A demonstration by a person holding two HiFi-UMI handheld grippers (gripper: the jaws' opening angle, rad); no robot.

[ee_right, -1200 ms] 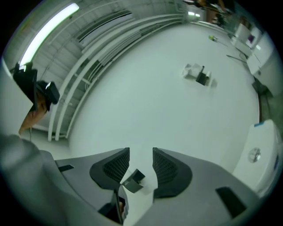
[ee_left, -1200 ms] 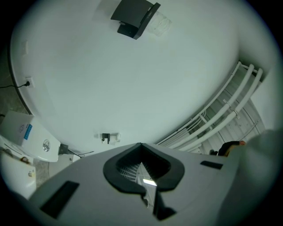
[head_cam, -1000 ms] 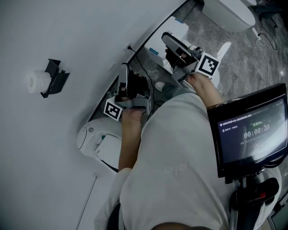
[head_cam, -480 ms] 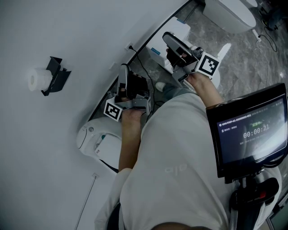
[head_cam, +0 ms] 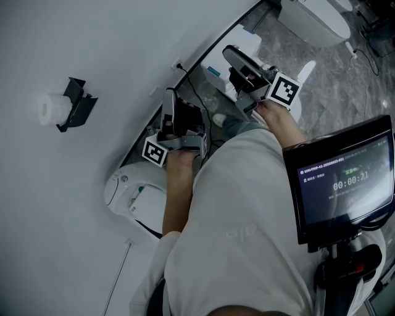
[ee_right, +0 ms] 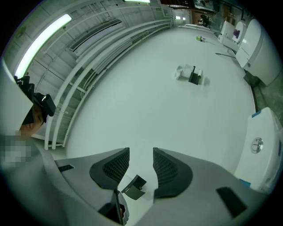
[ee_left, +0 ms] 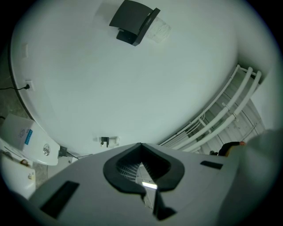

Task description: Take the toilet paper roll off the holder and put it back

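A white toilet paper roll [head_cam: 49, 109] sits on a black holder [head_cam: 77, 105] fixed to the white wall, far to the left of both grippers. The left gripper view has the same holder [ee_left: 131, 20] and roll [ee_left: 158, 29] at the top, well away from the jaws. My left gripper [head_cam: 169, 102] [ee_left: 141, 145] is shut with nothing in it. My right gripper [head_cam: 233, 57] [ee_right: 141, 154] is open and empty, its jaws a small gap apart. In the right gripper view a roll on a black holder [ee_right: 191, 74] hangs far off on the wall.
A white toilet with its tank [head_cam: 133, 191] stands under my left arm, and another toilet [head_cam: 308, 18] is at the top right. A monitor on a stand [head_cam: 342, 179] is close at my right. A wall socket [head_cam: 178, 64] and white rails [ee_left: 230, 103] are on the wall.
Both grippers have shifted slightly, so the wall and toilet tank sit a little differently in their views. The jaws have not changed and the roll stays on its holder.
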